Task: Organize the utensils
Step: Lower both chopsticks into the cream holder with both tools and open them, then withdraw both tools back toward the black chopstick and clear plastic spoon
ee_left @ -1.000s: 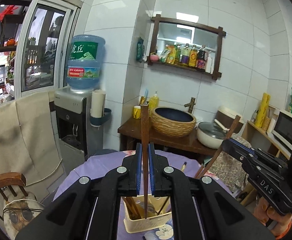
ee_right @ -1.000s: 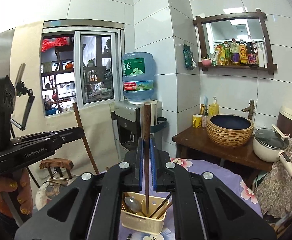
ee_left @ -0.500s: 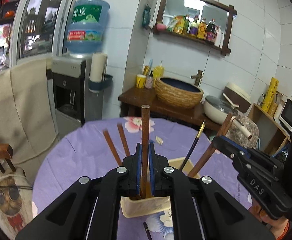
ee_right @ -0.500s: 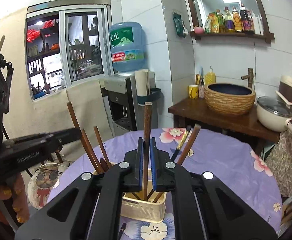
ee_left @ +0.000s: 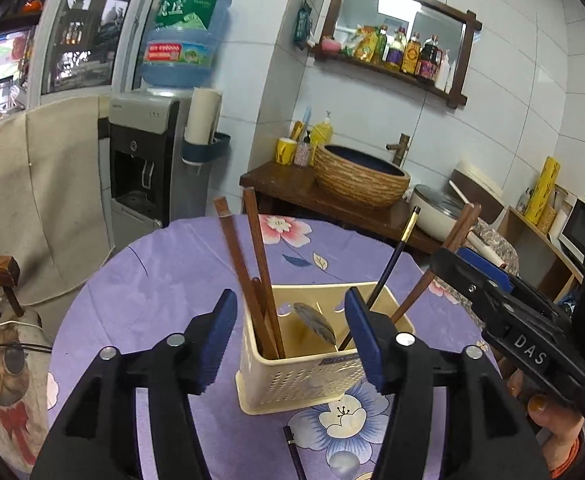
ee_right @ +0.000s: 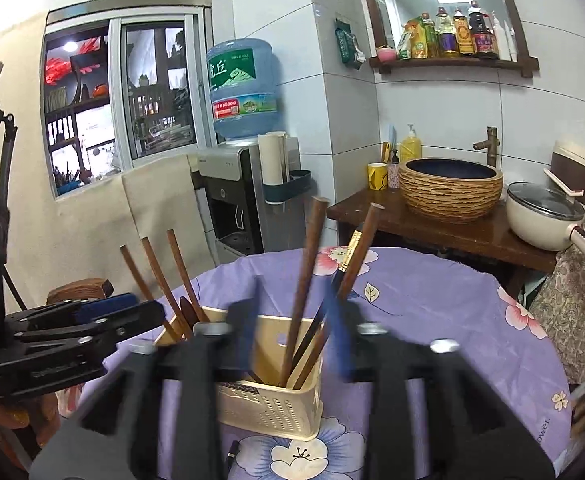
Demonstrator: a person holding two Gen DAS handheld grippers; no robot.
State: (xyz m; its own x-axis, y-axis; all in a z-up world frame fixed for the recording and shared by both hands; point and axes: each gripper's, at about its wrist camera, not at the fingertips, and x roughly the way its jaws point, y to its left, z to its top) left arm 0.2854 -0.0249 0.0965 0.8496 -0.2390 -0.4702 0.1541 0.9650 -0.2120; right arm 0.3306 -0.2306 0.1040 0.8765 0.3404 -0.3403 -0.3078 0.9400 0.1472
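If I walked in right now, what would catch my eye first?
Probably the cream utensil basket on the purple flowered tablecloth, bristling with brown wooden chopsticks. Two black tongs with blue pads stand open around it, the left tongs and right tongs.

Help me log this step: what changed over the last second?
Both grippers came down to the basket. Left gripper and right gripper have just opened, each letting its brown chopstick go into the basket. Basket and tablecloth stayed put.
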